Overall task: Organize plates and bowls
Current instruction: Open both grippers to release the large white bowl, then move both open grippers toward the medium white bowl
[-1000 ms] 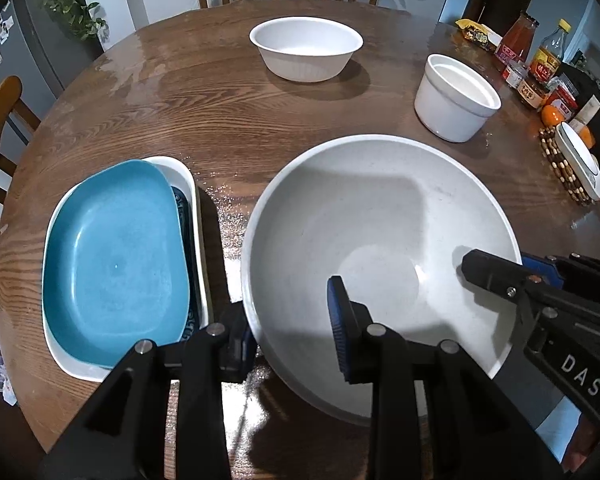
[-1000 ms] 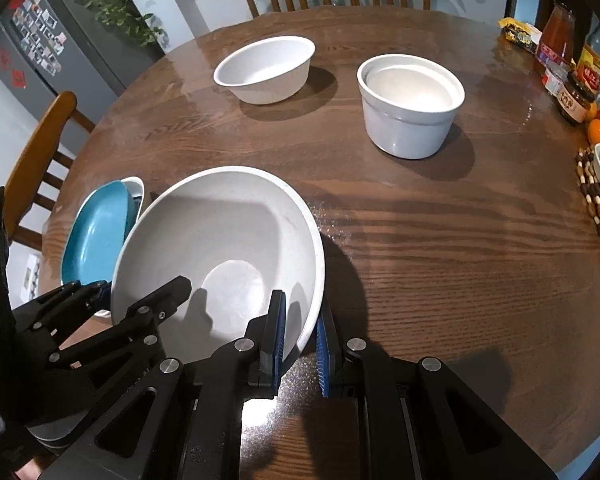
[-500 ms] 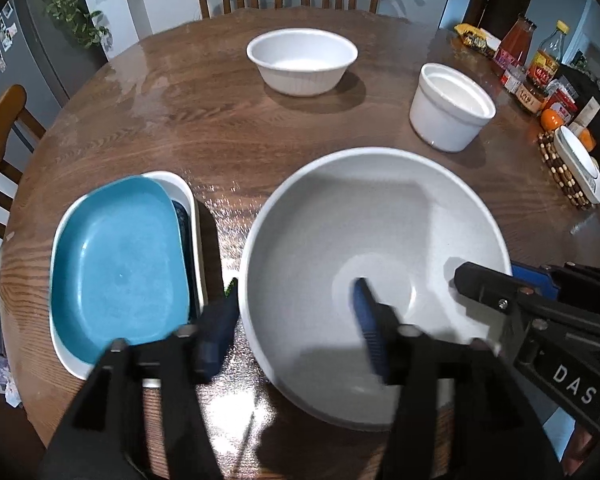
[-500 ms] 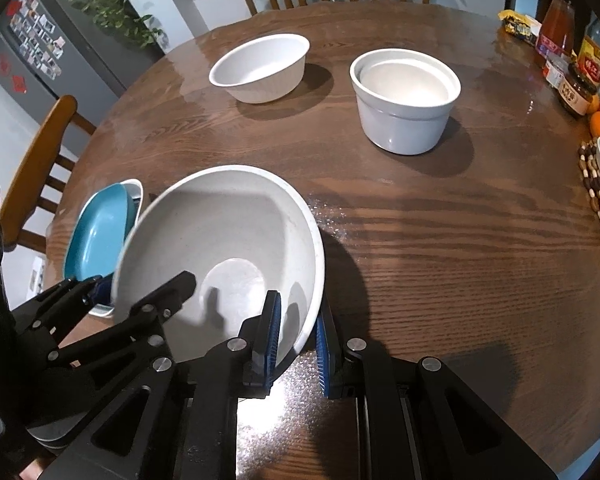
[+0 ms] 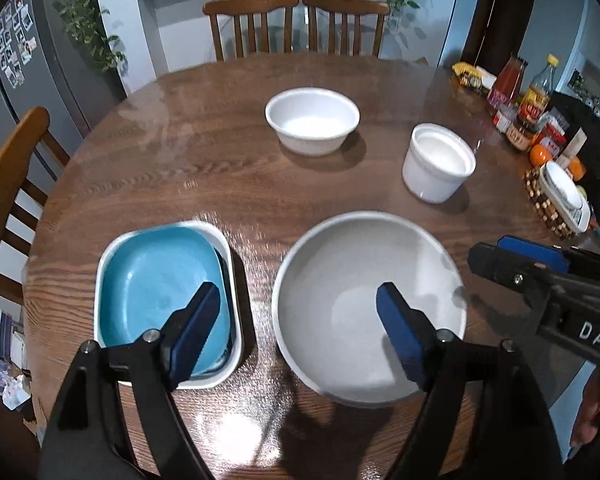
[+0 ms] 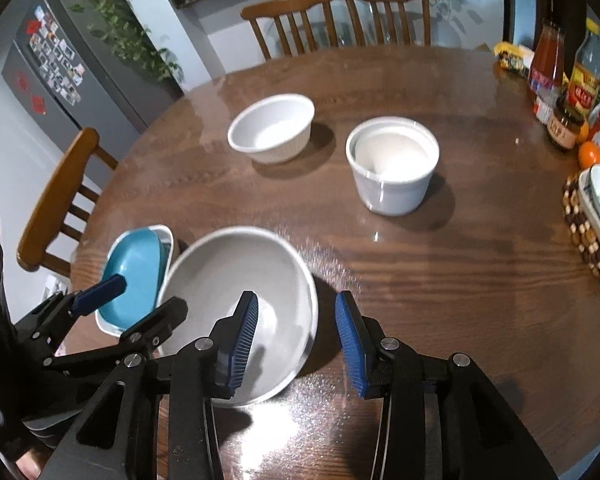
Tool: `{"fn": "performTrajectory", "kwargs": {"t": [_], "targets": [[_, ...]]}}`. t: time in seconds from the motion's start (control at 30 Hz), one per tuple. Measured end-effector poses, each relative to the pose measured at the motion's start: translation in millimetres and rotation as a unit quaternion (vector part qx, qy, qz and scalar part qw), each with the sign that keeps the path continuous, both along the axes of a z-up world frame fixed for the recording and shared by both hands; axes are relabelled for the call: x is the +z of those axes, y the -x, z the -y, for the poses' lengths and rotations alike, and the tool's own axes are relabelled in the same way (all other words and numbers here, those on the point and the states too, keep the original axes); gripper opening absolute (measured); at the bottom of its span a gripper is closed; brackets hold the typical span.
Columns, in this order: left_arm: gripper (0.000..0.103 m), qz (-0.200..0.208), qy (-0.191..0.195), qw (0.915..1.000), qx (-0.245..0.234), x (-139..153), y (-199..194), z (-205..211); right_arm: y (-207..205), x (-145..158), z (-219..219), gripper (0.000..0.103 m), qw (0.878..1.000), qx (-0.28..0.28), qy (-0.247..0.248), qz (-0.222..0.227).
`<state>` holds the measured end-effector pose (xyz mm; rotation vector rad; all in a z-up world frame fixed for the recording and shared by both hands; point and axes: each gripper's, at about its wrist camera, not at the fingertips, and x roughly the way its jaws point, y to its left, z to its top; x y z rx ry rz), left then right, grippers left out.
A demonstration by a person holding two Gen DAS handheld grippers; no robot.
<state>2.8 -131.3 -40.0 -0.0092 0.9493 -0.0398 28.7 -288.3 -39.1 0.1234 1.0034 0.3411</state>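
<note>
Large grey bowl (image 5: 364, 280) sitting upright on wooden surface (image 5: 220, 168), empty. Blue plate (image 5: 156, 280) lying nested in white rectangular dish (image 5: 228, 248) just beside it. Ribbed white bowl (image 5: 312, 120) and deep white ramekin (image 5: 436, 168) standing upright farther back, well apart.

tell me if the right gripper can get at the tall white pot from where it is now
Probably yes. The right gripper is open with nothing in it, and only bare table lies between it and the tall white pot; the big grey bowl sits off to its left.
</note>
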Motion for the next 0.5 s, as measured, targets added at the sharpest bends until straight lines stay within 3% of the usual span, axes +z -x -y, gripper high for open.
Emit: {"fn": "performTrajectory", "kwargs": {"t": [0.5], "targets": [[0.081, 0.06, -0.006, 0.9982, -0.008, 54.5, -18.8, 10.4, -6.7, 63.8, 23.3, 0.042, 0.997, -0.01, 0.002, 0.079]]}}
